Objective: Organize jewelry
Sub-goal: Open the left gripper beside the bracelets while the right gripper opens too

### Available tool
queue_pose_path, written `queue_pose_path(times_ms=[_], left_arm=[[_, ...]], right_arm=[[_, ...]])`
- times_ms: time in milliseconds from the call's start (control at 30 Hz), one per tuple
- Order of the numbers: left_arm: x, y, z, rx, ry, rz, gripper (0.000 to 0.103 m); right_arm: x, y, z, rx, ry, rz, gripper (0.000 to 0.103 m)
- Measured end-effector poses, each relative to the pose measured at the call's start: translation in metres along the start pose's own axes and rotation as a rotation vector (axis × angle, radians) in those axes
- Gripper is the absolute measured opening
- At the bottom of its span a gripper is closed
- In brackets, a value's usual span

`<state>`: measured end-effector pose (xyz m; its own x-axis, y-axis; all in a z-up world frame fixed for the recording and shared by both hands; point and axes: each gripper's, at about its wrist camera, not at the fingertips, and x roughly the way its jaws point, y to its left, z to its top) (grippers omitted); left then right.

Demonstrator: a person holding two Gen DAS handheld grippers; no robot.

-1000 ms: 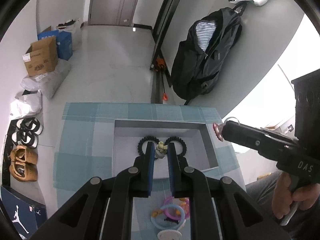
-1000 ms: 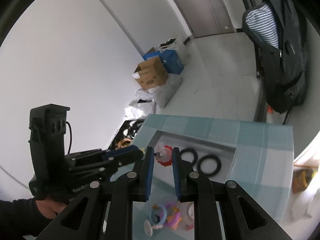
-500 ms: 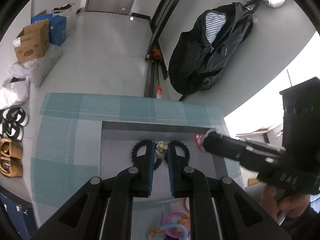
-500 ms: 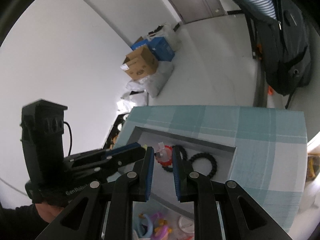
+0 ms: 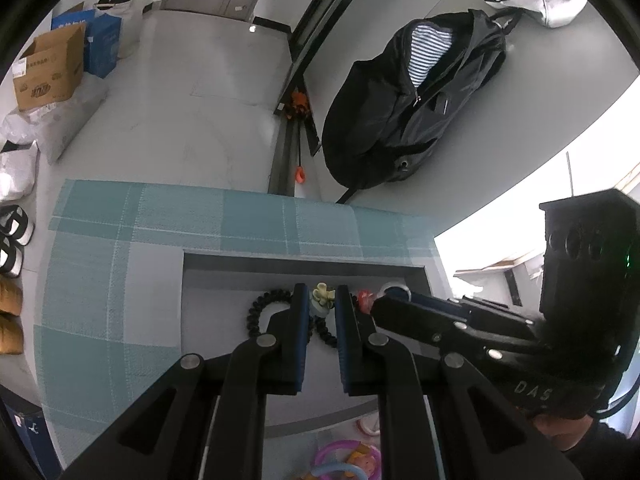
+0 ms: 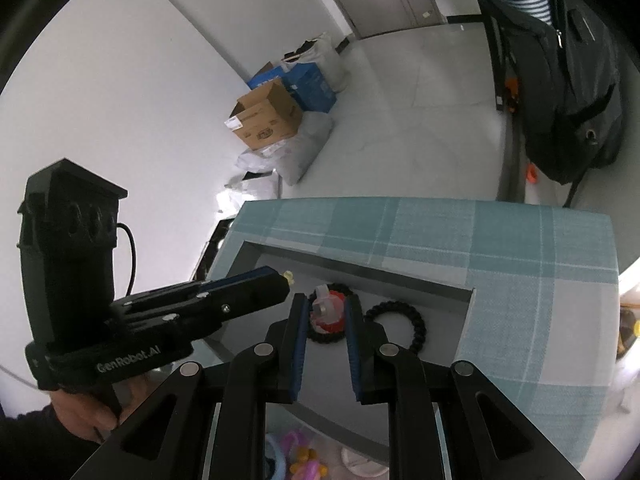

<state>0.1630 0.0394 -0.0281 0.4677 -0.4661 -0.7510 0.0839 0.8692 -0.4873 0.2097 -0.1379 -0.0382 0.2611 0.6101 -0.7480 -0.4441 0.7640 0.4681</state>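
Observation:
A shallow grey tray (image 5: 280,264) lies on a teal checked cloth (image 5: 120,280). Two black bead bracelets (image 5: 256,312) rest on its floor, side by side. My left gripper (image 5: 322,306) hangs low over them, shut on a small pale yellow flower piece (image 5: 322,294). My right gripper (image 6: 326,304) is shut on a red flower ring (image 6: 330,314) with a clear band, just above one black bracelet (image 6: 416,320). The two grippers sit close together: the right one (image 5: 380,304) reaches in beside the left, and the left one (image 6: 282,284) shows the yellow piece at its tip.
A heap of bright pink, blue and yellow toy jewellery (image 5: 344,456) lies on the cloth in front of the tray's near wall. On the floor beyond the table are a black backpack (image 5: 400,120) and cardboard boxes (image 5: 48,68). A hand (image 6: 80,412) holds the left gripper.
Both grippers have sunk toward the tray, each keeping its piece. The right gripper has come in from the tray's right side to sit beside the left one.

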Motion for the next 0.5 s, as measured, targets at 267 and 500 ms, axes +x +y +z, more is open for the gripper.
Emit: queue_pose_path(times_ms=[267, 500], left_arm=[[0.003, 0.006, 0.003, -0.036, 0.022, -0.043, 0.022], [-0.003, 0.004, 0.003, -0.025, -0.012, -0.017, 0.051]], right_arm=[[-0.007, -0.006, 0.001, 0.031, -0.029, -0.012, 0.021], [-0.022, -0.009, 0.001, 0.042, -0.079, -0.01, 0.039]])
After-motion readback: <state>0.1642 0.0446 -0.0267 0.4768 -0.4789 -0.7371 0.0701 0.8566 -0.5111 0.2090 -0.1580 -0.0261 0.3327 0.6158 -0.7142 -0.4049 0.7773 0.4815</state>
